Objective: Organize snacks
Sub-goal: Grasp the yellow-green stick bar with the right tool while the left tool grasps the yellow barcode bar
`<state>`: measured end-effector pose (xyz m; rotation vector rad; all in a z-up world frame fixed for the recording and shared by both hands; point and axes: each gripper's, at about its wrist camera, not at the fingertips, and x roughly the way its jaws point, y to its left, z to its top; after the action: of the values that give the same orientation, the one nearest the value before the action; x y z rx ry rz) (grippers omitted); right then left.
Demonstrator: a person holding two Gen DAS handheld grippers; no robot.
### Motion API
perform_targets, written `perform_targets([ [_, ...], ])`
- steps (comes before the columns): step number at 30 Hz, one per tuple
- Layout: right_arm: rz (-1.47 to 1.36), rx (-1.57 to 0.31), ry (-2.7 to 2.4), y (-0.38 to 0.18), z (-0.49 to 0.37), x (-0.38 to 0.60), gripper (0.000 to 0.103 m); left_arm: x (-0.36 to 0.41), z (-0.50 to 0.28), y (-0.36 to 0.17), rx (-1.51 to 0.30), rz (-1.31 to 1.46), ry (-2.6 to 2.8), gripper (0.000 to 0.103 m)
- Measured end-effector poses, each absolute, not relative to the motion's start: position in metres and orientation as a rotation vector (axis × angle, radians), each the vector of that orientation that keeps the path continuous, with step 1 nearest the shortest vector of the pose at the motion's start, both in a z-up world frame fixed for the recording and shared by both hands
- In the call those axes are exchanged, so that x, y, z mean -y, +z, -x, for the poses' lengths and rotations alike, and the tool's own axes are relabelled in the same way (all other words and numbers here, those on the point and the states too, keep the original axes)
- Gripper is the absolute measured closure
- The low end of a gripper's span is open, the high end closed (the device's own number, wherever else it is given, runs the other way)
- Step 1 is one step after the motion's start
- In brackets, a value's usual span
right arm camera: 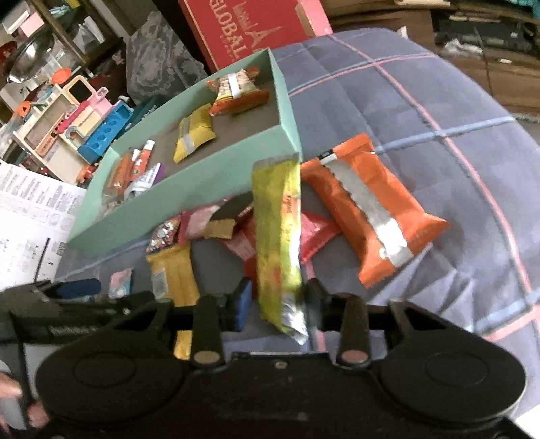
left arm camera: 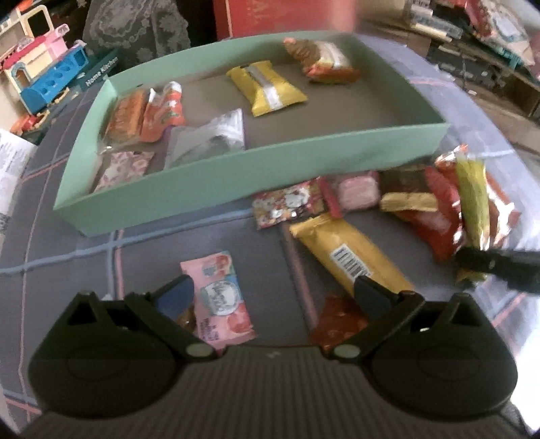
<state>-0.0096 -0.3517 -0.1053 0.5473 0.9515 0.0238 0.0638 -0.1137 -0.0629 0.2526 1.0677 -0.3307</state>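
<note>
A shallow green box point(left arm camera: 236, 175) sits on a grey plaid cloth and holds several snack packets. A pile of loose snacks point(left arm camera: 398, 199) lies in front of it. My left gripper point(left arm camera: 273, 293) is open and empty, low over a pink packet point(left arm camera: 222, 293) and next to a long yellow bar point(left arm camera: 347, 253). My right gripper point(right arm camera: 278, 304) is shut on a long yellow-green packet point(right arm camera: 276, 236) and holds it upright above the pile; it also shows in the left wrist view point(left arm camera: 472, 202). A big orange packet point(right arm camera: 371, 209) lies to the right of it.
A red cardboard box point(right arm camera: 243, 30) stands behind the green box point(right arm camera: 189, 202). Toy kitchen pieces point(left arm camera: 44, 77) and printed paper sheets point(right arm camera: 30, 216) lie to the left. Cluttered shelves point(left arm camera: 472, 30) stand at the back right. A small red wrapper point(left arm camera: 337, 320) lies under my left gripper.
</note>
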Motion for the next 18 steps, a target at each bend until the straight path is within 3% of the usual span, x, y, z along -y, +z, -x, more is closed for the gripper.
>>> perform_targets([
  [8, -0.594, -0.944, 0.015, -0.109, 0.018, 0.362, 0.081, 0.149, -0.062, -0.062, -1.111, -0.222, -0.428, 0.005],
  [10, -0.604, -0.939, 0.021, -0.111, 0.020, 0.364, 0.081, 0.161, -0.064, -0.068, -1.118, -0.240, -0.421, 0.015],
  [12, -0.622, -0.933, 0.024, -0.113, 0.024, 0.367, 0.081, 0.170, -0.067, -0.076, -1.138, -0.251, -0.426, 0.040],
  [16, -0.642, -0.926, 0.030, -0.114, 0.029, 0.371, 0.082, 0.176, -0.059, -0.081, -1.125, -0.272, -0.455, 0.056],
  [18, -0.635, -0.924, 0.031, -0.114, 0.028, 0.370, 0.082, 0.178, -0.052, -0.079, -1.112, -0.285, -0.486, 0.073],
])
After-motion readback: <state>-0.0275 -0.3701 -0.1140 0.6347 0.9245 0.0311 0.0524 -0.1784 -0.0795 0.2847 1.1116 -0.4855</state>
